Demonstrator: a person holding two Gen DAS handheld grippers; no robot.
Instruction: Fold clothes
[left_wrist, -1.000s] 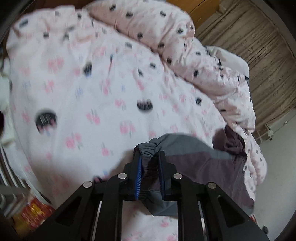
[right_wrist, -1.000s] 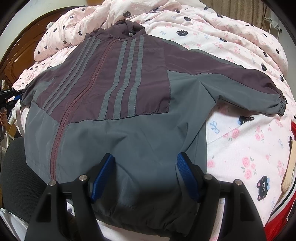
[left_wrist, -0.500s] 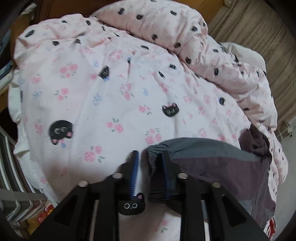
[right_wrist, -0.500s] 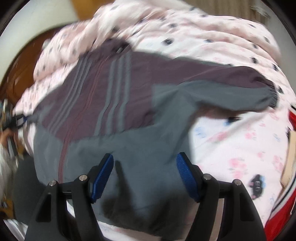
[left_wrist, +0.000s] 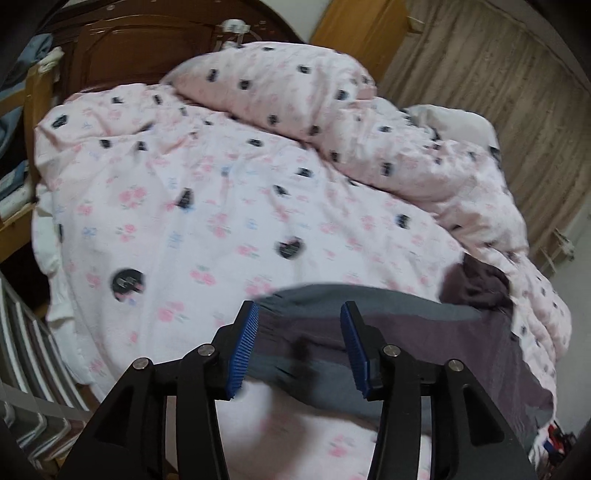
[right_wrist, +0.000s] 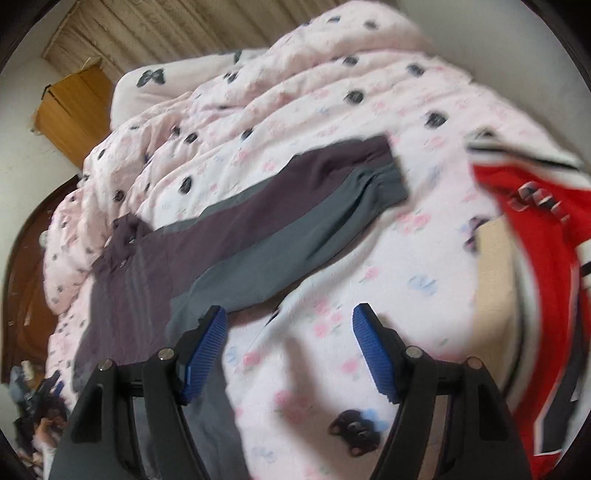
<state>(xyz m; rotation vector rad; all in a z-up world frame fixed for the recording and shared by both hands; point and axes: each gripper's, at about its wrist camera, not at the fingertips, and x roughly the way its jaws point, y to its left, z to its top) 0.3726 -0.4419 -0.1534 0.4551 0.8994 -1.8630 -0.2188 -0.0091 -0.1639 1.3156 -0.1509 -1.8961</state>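
A grey and dark purple jacket (right_wrist: 155, 266) lies spread on the bed. In the right wrist view its right sleeve (right_wrist: 295, 218) stretches out flat, ending in a grey cuff (right_wrist: 384, 184). In the left wrist view its other sleeve (left_wrist: 369, 325) lies flat on the bedding. My left gripper (left_wrist: 299, 339) is open and empty, hovering just above that sleeve's cuff end. My right gripper (right_wrist: 290, 350) is open and empty above the pink bedding, to the right of the jacket's body, below the right sleeve.
Pink cat-and-flower bedding (left_wrist: 221, 206) covers the bed, with a bunched quilt (left_wrist: 388, 147) at the back. A red, white and black garment (right_wrist: 535, 258) lies at the right on a beige item (right_wrist: 495, 273). A dark wooden headboard (left_wrist: 140, 48) and a wooden cabinet (right_wrist: 74, 110) stand behind.
My left gripper has let go of the sleeve cuff and opened wide, lifting back. My right gripper has swung right, off the jacket's hem, over the bare bedding toward the right sleeve.
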